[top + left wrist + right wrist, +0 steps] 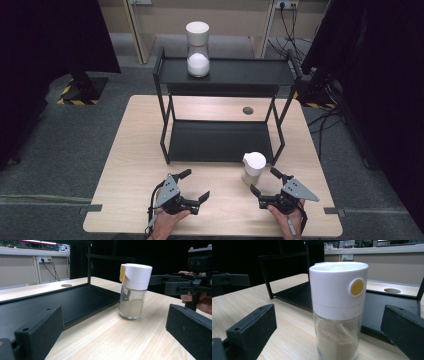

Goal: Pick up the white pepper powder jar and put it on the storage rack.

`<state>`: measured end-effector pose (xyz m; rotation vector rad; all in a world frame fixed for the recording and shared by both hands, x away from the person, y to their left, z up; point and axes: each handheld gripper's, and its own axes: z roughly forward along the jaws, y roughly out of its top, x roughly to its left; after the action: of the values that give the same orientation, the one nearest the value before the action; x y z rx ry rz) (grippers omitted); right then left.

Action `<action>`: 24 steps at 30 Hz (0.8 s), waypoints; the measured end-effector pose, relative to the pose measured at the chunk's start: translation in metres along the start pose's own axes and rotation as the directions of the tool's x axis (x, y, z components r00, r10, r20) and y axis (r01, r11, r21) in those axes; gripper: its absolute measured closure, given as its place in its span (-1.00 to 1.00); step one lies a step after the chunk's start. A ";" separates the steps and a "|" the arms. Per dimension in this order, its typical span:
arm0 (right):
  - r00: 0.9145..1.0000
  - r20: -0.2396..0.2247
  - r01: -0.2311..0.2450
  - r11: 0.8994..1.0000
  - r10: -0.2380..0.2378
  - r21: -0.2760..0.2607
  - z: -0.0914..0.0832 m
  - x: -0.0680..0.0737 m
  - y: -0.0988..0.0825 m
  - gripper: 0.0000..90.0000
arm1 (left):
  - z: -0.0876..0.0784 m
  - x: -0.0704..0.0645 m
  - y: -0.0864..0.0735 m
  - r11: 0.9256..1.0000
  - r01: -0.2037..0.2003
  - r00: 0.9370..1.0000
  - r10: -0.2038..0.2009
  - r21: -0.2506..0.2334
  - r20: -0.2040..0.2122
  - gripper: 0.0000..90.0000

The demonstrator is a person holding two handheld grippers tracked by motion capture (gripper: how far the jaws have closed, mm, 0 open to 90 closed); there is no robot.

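Two grippers, two jars and one black two-tier shelf rack (222, 141) were on show above the wooden surface (130, 150).

Farthest left, the left gripper (197, 186) was held low over the near edge of the surface by the person's left hand (167, 220), whose forearm was cut off at the bottom of the high view. Its jaws stood wide apart with nothing between them. In the left gripper view the near jar lay ahead of those jaws, nearer the right one and well clear of both.

The second jar (198, 49), with a white cap and white contents, stood on the rack's top shelf, far beyond both pairs of jaws.

The near jar (253, 169), clear glass with a white cap and a yellow button, stood upright on the surface just in front of the rack's lower shelf. It held a pale tan powder in its lower part. In the right gripper view its base was cut off by the bottom edge.

Farthest right, the right gripper (264, 181) was gripped by the right hand (290, 215), palm hidden beneath the tool. Its jaws were spread wide, and the near jar stood between them, close in, touching neither as far as could be seen.
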<state>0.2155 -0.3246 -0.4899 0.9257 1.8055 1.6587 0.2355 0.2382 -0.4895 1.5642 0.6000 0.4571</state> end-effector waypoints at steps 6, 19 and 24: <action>1.000 0.008 0.003 1.000 -0.003 0.008 0.011 -0.004 0.002 -0.99 | 0.000 0.000 0.000 1.000 0.002 1.000 -0.002 -0.001 0.000 -0.98; 1.000 0.017 0.002 0.999 -0.003 0.044 0.030 -0.011 0.007 -0.97 | 0.000 0.000 -0.001 1.000 0.006 1.000 -0.006 0.003 0.004 -0.98; 1.000 0.007 0.007 0.998 -0.007 0.056 0.034 -0.013 0.007 -0.86 | 0.001 -0.001 -0.001 1.000 0.007 1.000 -0.007 0.001 0.005 -0.98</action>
<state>0.2503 -0.3126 -0.4875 0.9470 1.8569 1.6065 0.2353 0.2375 -0.4910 1.5637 0.6017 0.4479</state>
